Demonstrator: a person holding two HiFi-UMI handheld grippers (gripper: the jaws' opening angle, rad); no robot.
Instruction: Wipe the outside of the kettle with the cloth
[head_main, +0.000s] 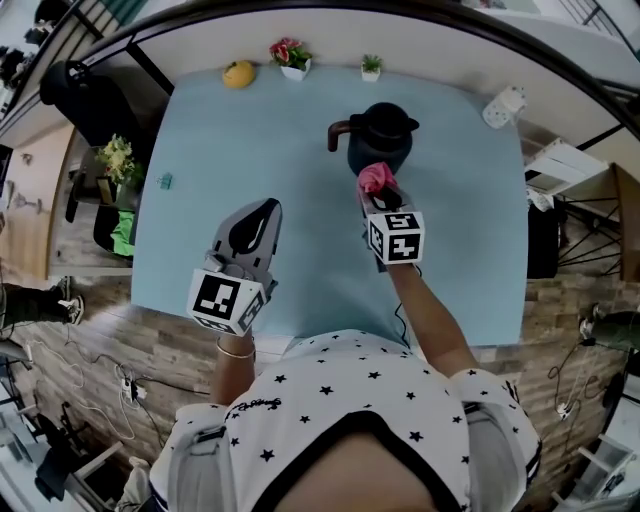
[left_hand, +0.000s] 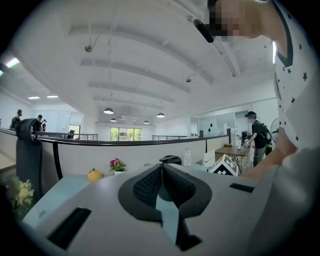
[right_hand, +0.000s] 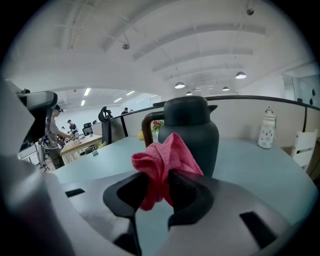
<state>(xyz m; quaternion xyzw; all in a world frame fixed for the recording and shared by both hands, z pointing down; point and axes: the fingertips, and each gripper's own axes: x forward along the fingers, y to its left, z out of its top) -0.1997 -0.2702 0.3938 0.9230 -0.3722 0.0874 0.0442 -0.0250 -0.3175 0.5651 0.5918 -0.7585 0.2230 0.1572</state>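
A dark kettle with a brown handle on its left stands upright on the pale blue table, toward the far side. In the right gripper view the kettle rises just beyond the jaws. My right gripper is shut on a bunched pink cloth, and the cloth sits close to the kettle's near side; contact cannot be told. My left gripper hovers to the left of the kettle, shut with nothing held.
A yellow fruit, a small flower pot and a tiny green plant line the far edge. A white bottle stands at the far right corner. A small teal object lies near the left edge.
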